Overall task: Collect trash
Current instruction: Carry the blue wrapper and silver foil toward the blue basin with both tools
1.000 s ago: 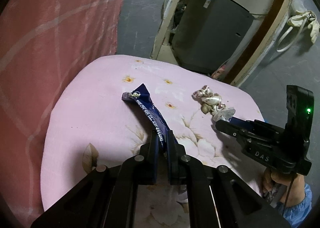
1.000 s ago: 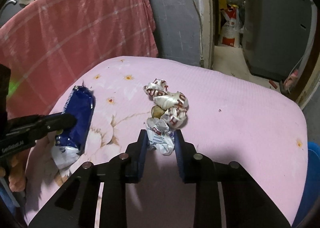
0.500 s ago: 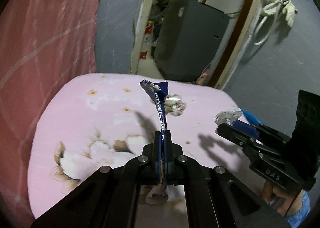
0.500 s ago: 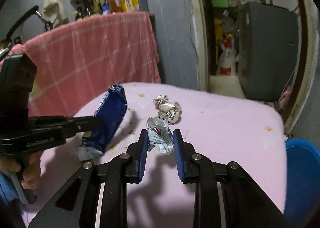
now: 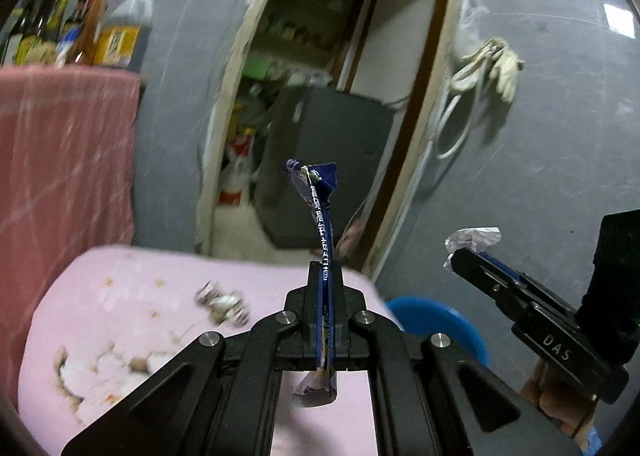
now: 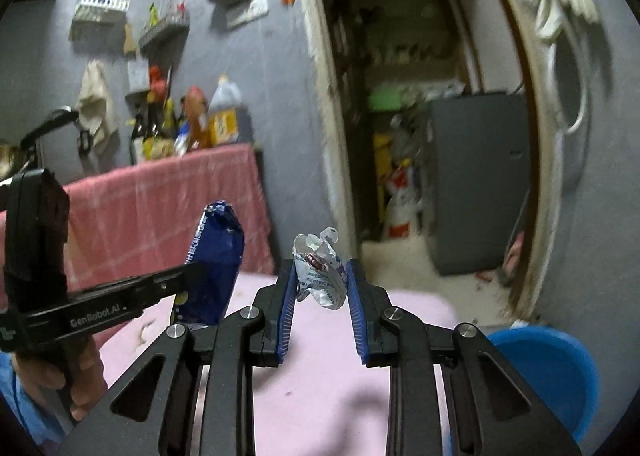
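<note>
My left gripper [image 5: 325,268] is shut on a flat dark blue snack wrapper [image 5: 320,200], which stands up edge-on above the pink table [image 5: 132,296]. The right gripper [image 6: 322,272] is shut on a crumpled white wrapper [image 6: 320,276], also lifted off the table. In the left wrist view the right gripper [image 5: 454,256] hangs at the right with the white wrapper [image 5: 472,238] at its tip. The right wrist view shows the left gripper [image 6: 200,276] and the blue wrapper [image 6: 214,252] at the left. A crumpled silvery wrapper pile [image 5: 224,302] lies on the table.
A blue bin [image 6: 548,372] stands on the floor past the table's right edge, also visible as the blue bin [image 5: 436,320]. A pink cloth-covered counter [image 6: 160,204] with bottles [image 6: 200,124] is at the left. Beyond is a doorway with a grey cabinet [image 5: 320,160].
Both grippers rose off the table with their wrappers and tilted up toward level, swinging right. The blue bin came into view, and the silvery pile stayed on the table.
</note>
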Action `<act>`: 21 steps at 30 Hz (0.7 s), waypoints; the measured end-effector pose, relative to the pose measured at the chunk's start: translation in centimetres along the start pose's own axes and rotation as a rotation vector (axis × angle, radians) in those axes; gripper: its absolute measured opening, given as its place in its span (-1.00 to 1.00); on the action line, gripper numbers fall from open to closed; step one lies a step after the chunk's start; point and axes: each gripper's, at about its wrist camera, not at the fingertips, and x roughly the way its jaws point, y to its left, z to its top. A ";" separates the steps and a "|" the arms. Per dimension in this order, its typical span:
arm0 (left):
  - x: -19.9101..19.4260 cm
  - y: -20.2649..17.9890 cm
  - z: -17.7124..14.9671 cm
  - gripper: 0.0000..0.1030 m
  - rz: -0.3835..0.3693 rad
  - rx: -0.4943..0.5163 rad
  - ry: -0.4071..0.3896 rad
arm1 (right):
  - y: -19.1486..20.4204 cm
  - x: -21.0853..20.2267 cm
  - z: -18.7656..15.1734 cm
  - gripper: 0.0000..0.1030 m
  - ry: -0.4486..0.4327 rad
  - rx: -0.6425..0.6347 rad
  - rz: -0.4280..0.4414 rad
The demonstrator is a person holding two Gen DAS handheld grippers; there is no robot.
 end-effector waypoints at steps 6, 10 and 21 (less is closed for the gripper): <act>1.0 -4.4 0.6 -0.99 -0.047 0.042 -0.064 | -2.7 -3.2 1.0 -0.56 -0.081 0.009 -0.096; 2.8 -7.3 0.5 -0.99 -0.095 0.056 -0.051 | -5.4 -4.8 0.9 -0.56 -0.106 0.057 -0.154; 9.1 -13.0 -0.6 -0.99 -0.183 0.096 0.045 | -12.9 -6.5 -1.0 -0.55 -0.060 0.187 -0.280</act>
